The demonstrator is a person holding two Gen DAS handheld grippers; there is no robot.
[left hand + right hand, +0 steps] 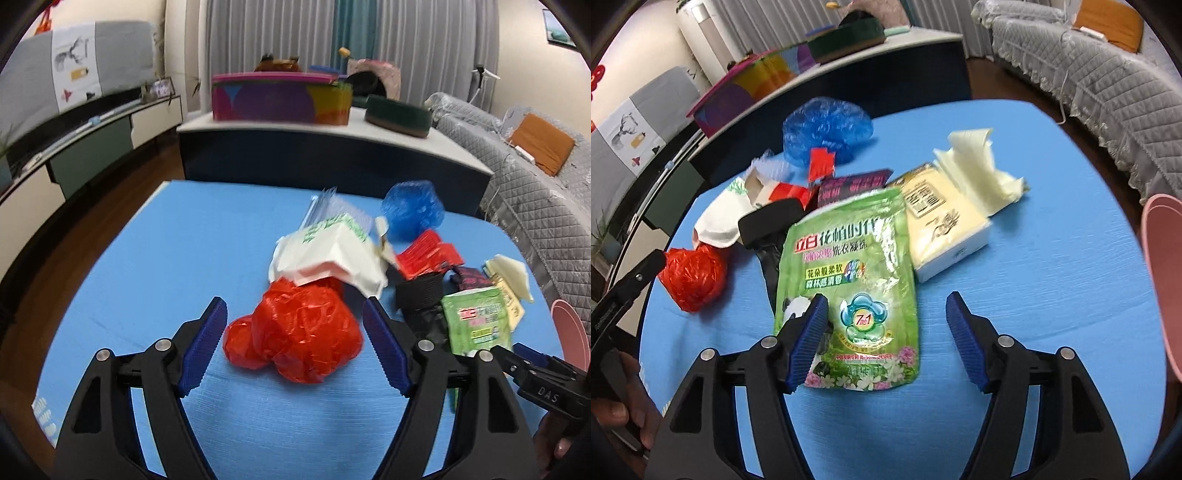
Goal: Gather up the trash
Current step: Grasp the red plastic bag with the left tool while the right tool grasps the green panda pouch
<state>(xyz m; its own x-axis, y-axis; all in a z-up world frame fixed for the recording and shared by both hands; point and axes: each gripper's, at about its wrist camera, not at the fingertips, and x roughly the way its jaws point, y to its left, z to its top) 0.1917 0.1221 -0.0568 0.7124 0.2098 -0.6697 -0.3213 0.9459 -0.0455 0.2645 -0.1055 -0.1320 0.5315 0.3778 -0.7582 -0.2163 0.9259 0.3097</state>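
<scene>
A crumpled red plastic bag [295,332] lies on the blue table [147,258], between the wide-apart fingers of my left gripper [295,314]; the pads do not touch it. My right gripper [886,314] stands open over the lower part of a green detergent pouch [849,280], its left finger over the pouch, nothing pressed. Behind lie a white paper bag [332,254], a blue plastic bag [827,125], red wrappers [428,254], a black object [772,221], a dark wrapper [849,184] and a yellow tissue pack [945,225].
A pink bin rim [1163,280] stands at the table's right edge. Beyond the table is a dark cabinet [332,155] with a colourful box [277,96]. A grey covered sofa [1108,85] runs along the right. The other gripper [624,291] and a hand show at left.
</scene>
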